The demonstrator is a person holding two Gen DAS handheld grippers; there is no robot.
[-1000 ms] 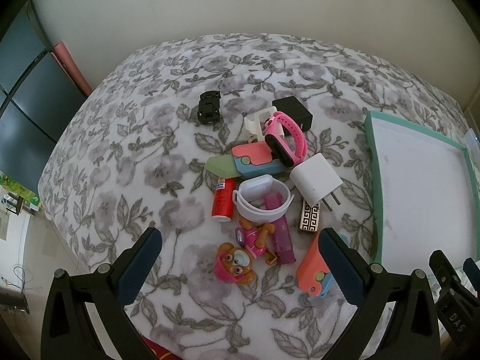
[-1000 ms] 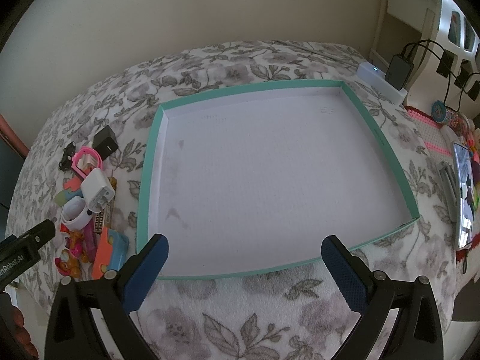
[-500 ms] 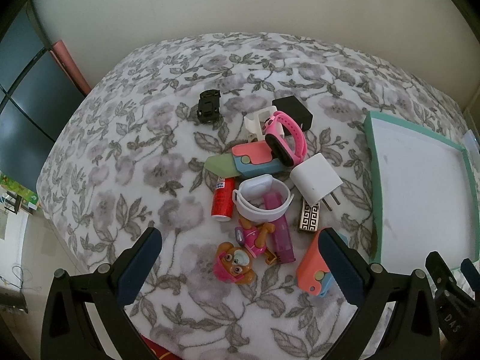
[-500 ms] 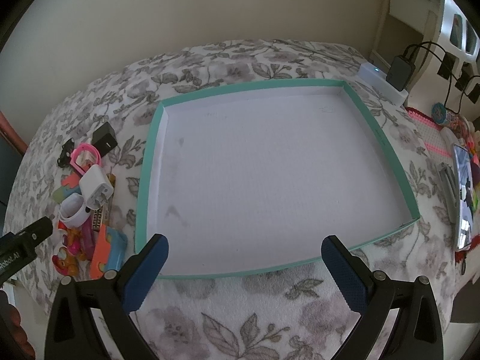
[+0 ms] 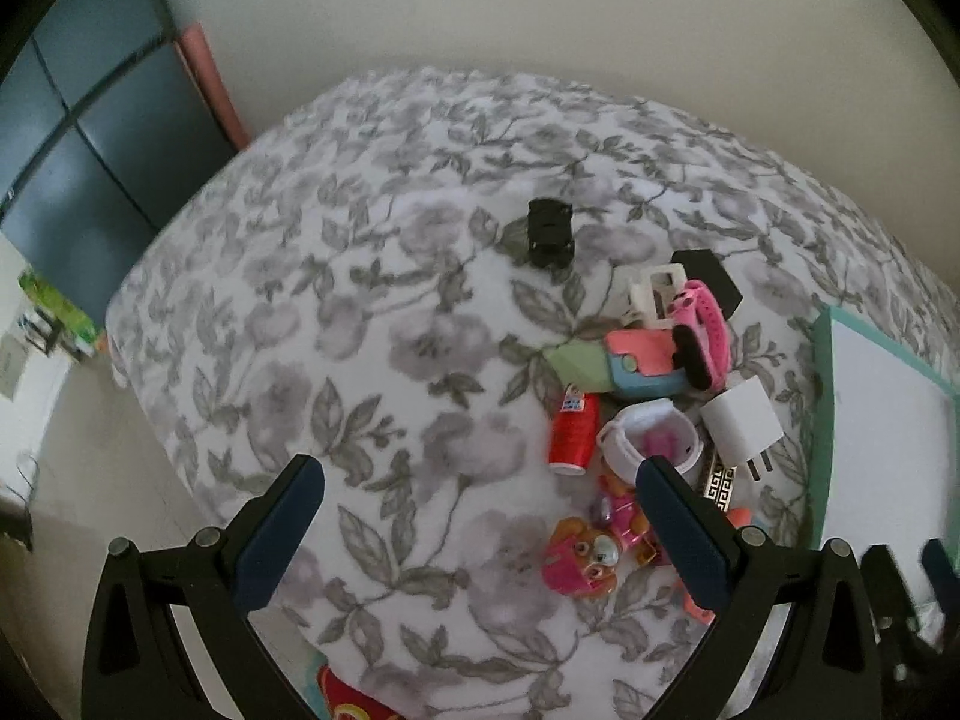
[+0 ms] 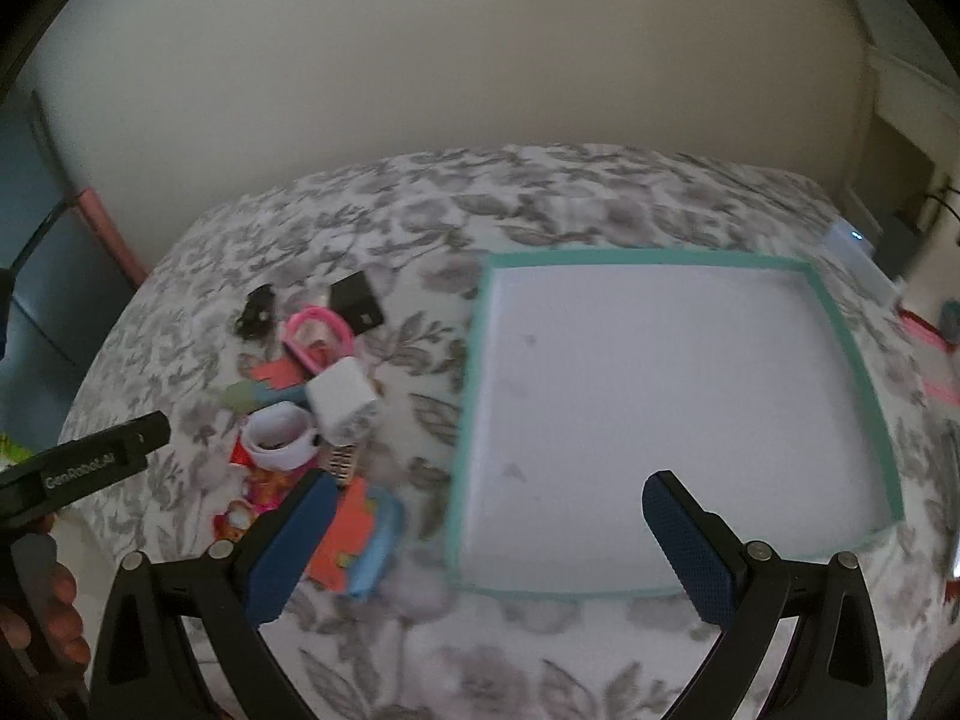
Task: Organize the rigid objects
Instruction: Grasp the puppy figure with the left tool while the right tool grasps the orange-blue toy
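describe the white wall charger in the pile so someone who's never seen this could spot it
On the floral bedspread, small items are heaped just left of the teal-rimmed tray. The white wall charger lies on the tray-side edge of that heap, beside the white band and below the pink watch. It is the only plain white cube with metal prongs.

A plain cream wall [image 5: 480, 6] runs behind the bed, which wears a white bedspread [image 5: 372, 324] printed with grey flowers; to the left stand dark blue-grey panels [image 5: 78, 138] — a pink strip [image 5: 210, 84] edging them; white furniture [image 6: 906, 102] sits far right.
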